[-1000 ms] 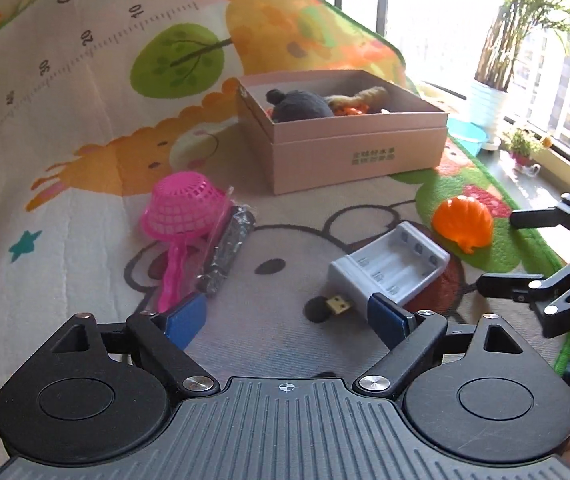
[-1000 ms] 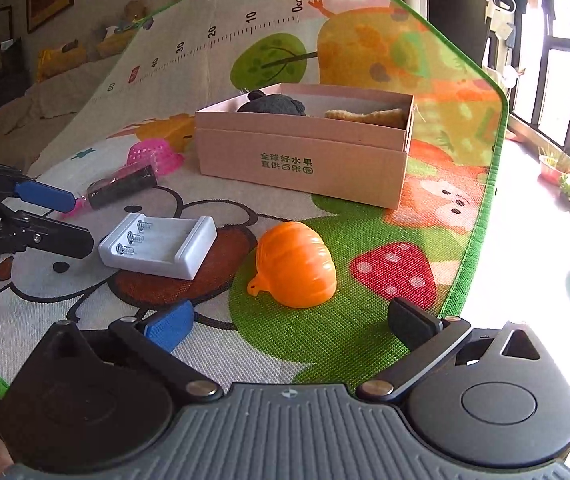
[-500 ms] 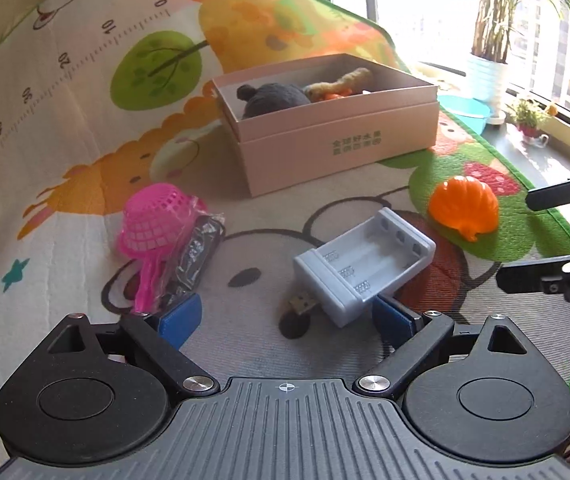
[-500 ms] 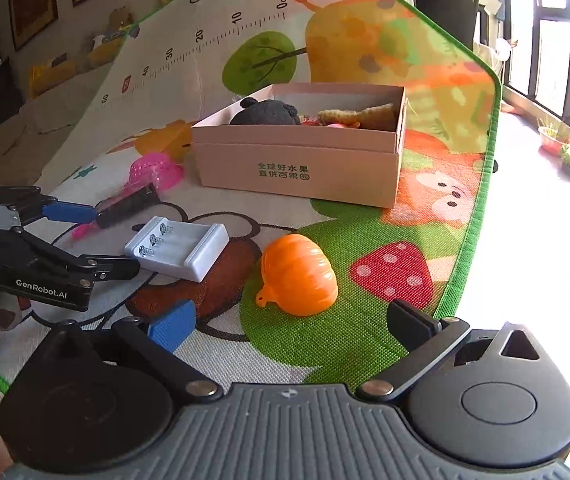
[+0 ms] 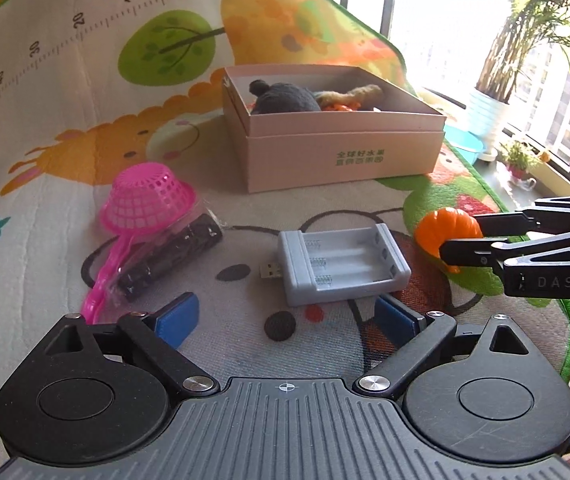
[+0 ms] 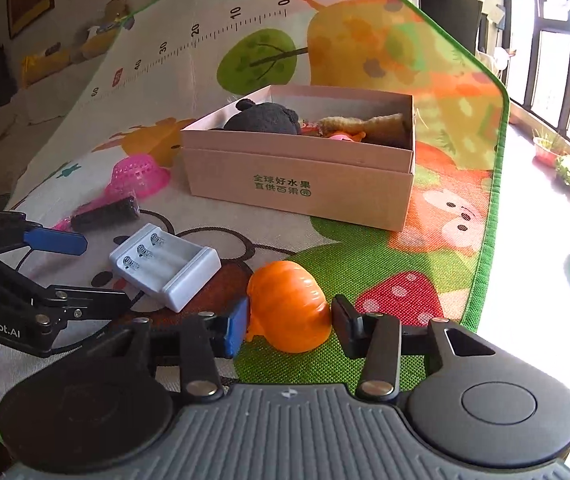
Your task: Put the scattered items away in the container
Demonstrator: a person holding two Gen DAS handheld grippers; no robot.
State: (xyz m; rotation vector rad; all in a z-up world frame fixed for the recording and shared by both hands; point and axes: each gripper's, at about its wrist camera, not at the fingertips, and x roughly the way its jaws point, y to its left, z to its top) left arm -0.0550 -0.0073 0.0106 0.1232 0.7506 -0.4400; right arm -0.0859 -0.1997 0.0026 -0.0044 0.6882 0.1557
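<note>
The right hand-held gripper (image 6: 289,325) has just been closing, and its blue and black pads now press on either side of the orange plastic pumpkin (image 6: 289,312), which sits on the green patch of the printed play mat (image 6: 365,248). The left hand-held gripper (image 5: 287,317) has been opening and is spread wide, grasping nothing, with the white plastic battery charger (image 5: 343,266) lying just beyond its fingertips. The pink cardboard box (image 6: 301,184) stands farther back on the mat.
</note>
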